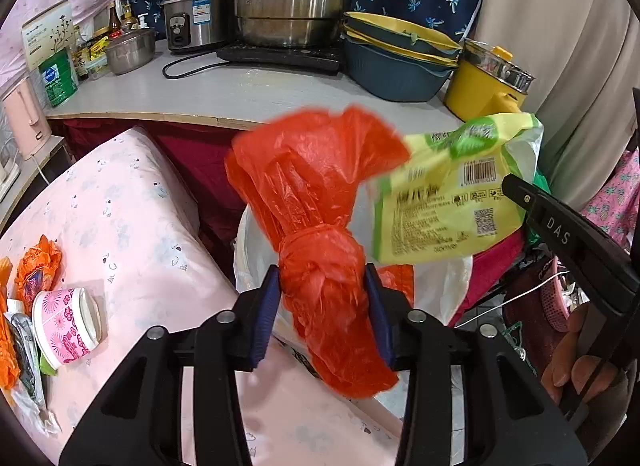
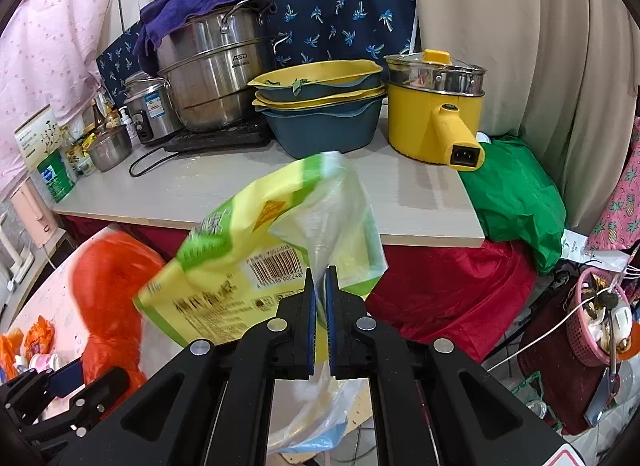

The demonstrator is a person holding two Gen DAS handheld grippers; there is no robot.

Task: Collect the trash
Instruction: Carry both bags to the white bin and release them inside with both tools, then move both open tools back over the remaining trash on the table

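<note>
My left gripper (image 1: 323,290) is shut on the knot of a tied red plastic bag (image 1: 316,185) and holds it in the air above a white-lined bin (image 1: 436,294). My right gripper (image 2: 320,282) is shut on the clear edge of a yellow-green food wrapper (image 2: 228,262), held up beside the red bag (image 2: 108,294). The wrapper also shows in the left wrist view (image 1: 448,201), with the right gripper's body (image 1: 568,234) behind it. More trash lies on the pink-covered table (image 1: 132,225): a pink paper cup (image 1: 66,326) and orange wrappers (image 1: 38,266).
A grey counter (image 2: 248,189) behind holds steel pots (image 2: 216,65), a rice cooker (image 1: 194,17), stacked blue-yellow basins (image 2: 324,113) and a yellow electric pot (image 2: 436,121). A green bag (image 2: 516,201) and a pink basket (image 2: 596,326) sit at the right.
</note>
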